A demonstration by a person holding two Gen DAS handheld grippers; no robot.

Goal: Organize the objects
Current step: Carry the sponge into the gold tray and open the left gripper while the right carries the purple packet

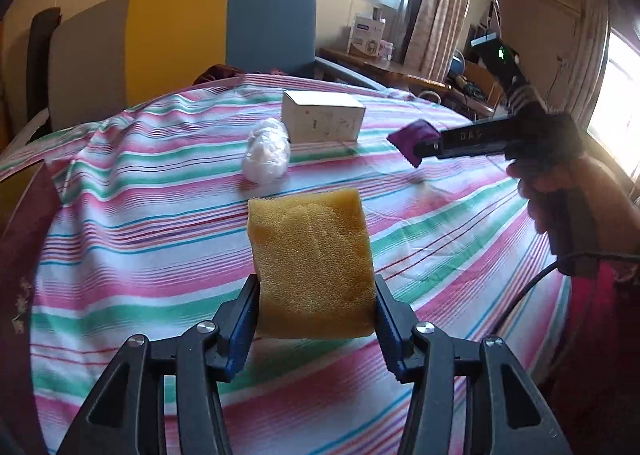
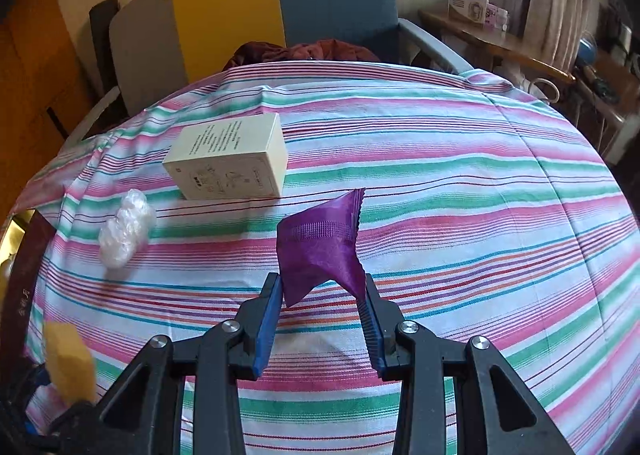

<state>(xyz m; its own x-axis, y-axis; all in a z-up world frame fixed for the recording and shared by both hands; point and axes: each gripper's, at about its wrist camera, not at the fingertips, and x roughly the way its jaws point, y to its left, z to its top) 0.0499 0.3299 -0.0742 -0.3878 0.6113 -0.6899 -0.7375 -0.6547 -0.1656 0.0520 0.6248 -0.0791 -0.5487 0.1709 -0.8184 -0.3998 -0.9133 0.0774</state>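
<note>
Midway through tidying: yellow sponge (image 1: 312, 263) clamped aloft in left gripper (image 1: 316, 319), purple sachet (image 2: 322, 245) pinched in right gripper (image 2: 322, 305), white box (image 2: 228, 163) and plastic-wrapped bundle (image 2: 126, 229) left on striped surface (image 2: 460, 195).

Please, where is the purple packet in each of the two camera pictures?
Left wrist view: the purple packet is at upper right, above the striped cloth, at the tip of the right gripper.
Right wrist view: the packet is at centre, between the gripper's blue pads.
Shared landmark: the white box lying on the cloth.
</note>
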